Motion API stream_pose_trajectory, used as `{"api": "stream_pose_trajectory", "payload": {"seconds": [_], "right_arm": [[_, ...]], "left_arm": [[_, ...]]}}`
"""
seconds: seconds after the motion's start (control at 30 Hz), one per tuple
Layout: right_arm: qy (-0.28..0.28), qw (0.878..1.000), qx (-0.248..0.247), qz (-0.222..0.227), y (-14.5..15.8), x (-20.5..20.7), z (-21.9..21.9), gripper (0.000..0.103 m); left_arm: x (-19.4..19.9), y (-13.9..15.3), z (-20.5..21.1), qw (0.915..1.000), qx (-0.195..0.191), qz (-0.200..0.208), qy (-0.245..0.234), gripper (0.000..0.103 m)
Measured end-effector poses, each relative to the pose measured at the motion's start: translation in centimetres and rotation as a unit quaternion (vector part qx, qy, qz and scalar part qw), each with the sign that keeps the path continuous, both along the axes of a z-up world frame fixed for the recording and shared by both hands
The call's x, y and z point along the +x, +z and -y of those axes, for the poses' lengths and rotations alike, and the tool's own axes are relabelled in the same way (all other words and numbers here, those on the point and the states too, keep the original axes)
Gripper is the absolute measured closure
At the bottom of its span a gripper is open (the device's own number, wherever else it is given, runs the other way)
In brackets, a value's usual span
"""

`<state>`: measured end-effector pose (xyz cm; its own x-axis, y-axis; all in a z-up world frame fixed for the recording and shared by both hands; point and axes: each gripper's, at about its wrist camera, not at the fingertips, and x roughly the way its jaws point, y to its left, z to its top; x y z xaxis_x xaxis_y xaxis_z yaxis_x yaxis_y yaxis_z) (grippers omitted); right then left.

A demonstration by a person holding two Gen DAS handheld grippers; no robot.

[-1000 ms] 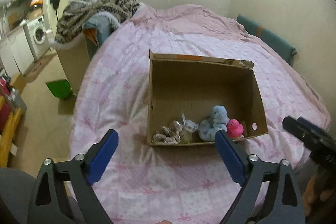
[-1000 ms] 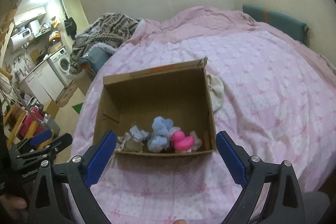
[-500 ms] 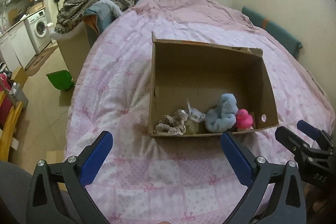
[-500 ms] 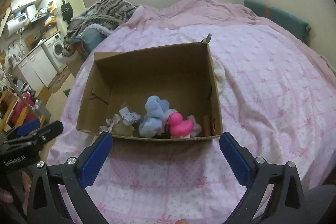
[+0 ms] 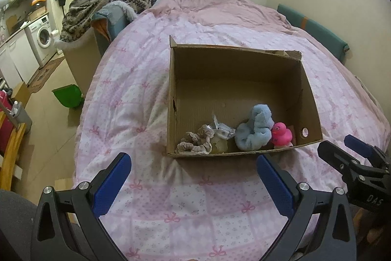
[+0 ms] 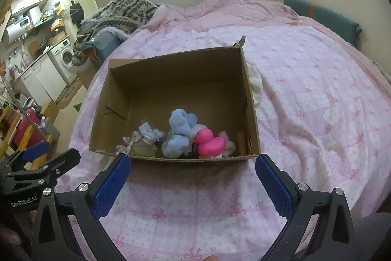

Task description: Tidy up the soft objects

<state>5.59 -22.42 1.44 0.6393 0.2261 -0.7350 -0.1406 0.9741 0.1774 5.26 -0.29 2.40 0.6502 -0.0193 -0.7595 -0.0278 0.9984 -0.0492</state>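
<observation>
Now the cardboard box (image 5: 240, 99) is seen larger and nearer than a second ago, just ahead of the wide, empty fingers of the left gripper (image 5: 193, 177) and right gripper (image 6: 193, 177), with the blue plush (image 6: 179, 132), pink duck (image 6: 210, 142) and scrunchie (image 5: 195, 142) lying inside, so either sorting or finishing is fitted.

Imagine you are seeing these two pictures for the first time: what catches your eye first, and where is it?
An open cardboard box sits in the middle of a bed with a pink patterned quilt. Along its near wall lies a huddle of small things, brightest of them a pink rubber duck beside a fluffy blue plush toy. Both hand-held grippers, left and right, hover open and empty short of the box.
</observation>
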Motion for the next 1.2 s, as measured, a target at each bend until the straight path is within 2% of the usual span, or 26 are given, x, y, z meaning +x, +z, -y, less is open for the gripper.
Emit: {"api": "stream_pose_trajectory", "payload": {"seconds": [1.2], "right_arm": [[-0.001, 1.000, 0.001, 0.001, -0.01, 0.03, 0.15, 0.000]], "left_arm": [[0.05, -0.18, -0.14, 1.0000, -0.006, -0.003, 0.000, 0.001]]}}
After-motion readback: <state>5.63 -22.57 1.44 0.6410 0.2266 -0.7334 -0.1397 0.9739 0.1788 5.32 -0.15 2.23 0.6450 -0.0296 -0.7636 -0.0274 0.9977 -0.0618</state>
